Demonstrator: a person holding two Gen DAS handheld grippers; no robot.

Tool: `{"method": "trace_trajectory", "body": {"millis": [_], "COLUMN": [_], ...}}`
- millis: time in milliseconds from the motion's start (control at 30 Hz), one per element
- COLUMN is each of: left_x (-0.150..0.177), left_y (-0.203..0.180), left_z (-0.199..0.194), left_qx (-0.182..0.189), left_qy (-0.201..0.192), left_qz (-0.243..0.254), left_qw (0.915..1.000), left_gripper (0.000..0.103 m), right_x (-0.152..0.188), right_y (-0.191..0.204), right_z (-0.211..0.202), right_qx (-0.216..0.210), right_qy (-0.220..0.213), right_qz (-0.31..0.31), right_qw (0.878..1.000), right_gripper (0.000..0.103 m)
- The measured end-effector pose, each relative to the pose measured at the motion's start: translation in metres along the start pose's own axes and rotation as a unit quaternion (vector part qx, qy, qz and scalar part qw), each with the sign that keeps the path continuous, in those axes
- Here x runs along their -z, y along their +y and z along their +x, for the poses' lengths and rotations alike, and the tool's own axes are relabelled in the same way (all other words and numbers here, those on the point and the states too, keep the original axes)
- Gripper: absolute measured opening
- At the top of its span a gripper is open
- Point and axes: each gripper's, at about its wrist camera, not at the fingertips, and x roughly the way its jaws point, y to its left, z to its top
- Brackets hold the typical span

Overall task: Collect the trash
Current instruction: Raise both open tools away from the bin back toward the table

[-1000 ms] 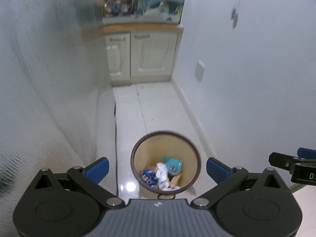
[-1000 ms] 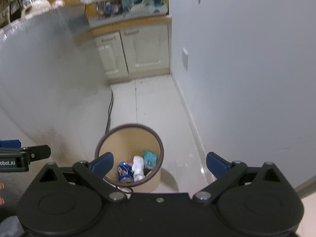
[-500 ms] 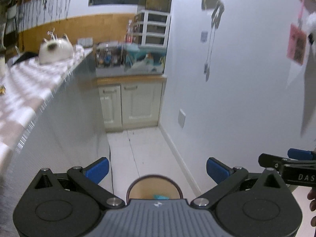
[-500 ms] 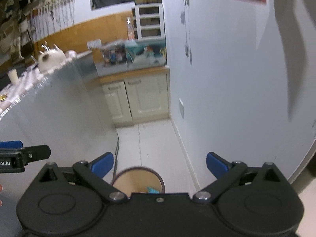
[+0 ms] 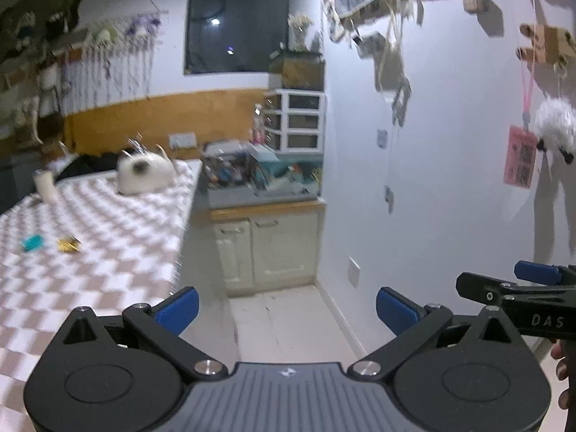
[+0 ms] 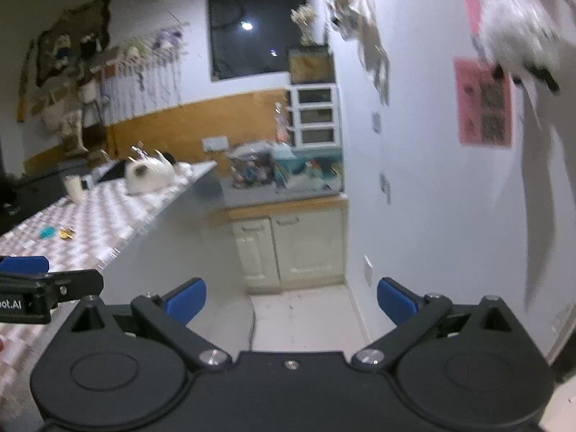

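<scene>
A small teal wrapper [image 5: 32, 242] and a crumpled gold foil scrap [image 5: 69, 245] lie just beside each other on the checkered brown-and-white tabletop [image 5: 108, 252]. Beyond them sit a white cup [image 5: 46, 188] and a white cat-shaped teapot [image 5: 144, 174]. The left gripper [image 5: 286, 307] and right gripper [image 6: 291, 300] both hover empty, fingers spread wide.

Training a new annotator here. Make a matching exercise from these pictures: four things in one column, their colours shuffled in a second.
Things:
1. small wrapper on the checkered table
2. crumpled wrapper beside it
3. hanging card on the wall
4. cup at the table's far end

Colours:
A. pink
B. white
C. teal
D. gold

Pairs: 1-C, 2-D, 3-A, 4-B
</scene>
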Motion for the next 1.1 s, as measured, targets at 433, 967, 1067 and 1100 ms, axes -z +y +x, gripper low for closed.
{"method": "trace_trajectory", "body": {"millis": [433,967,1067,1100], "left_x": [-0.051,-0.114,-0.129,-0.133], "left_y": [0.069,0.236,0.270,0.281], "left_z": [-0.056,-0.072,-0.058,-0.053], "left_qx": [-0.073,-0.152,-0.161,-0.162], "left_qy": [-0.038,-0.059,-0.055,-0.054], "left_qz": [0.014,0.003,0.000,-0.002], "left_qw": [0.9965,0.9866,0.9854,0.9854], "left_gripper": [0.103,0.103,0.103,0.103], "right_x": [-0.060,-0.129,-0.147,-0.152], "right_y": [0.058,0.188,0.214,0.222], "right_z": [-0.015,0.022,0.036,0.042], "right_qx": [-0.056,-0.154,-0.173,-0.177], "right_qy": [-0.048,-0.048,-0.042,-0.039], "right_qz": [-0.020,-0.086,-0.089,-0.087], "right_qw": [0.997,0.983,0.980,0.979], "right_gripper": [0.103,0.103,0.103,0.103]}}
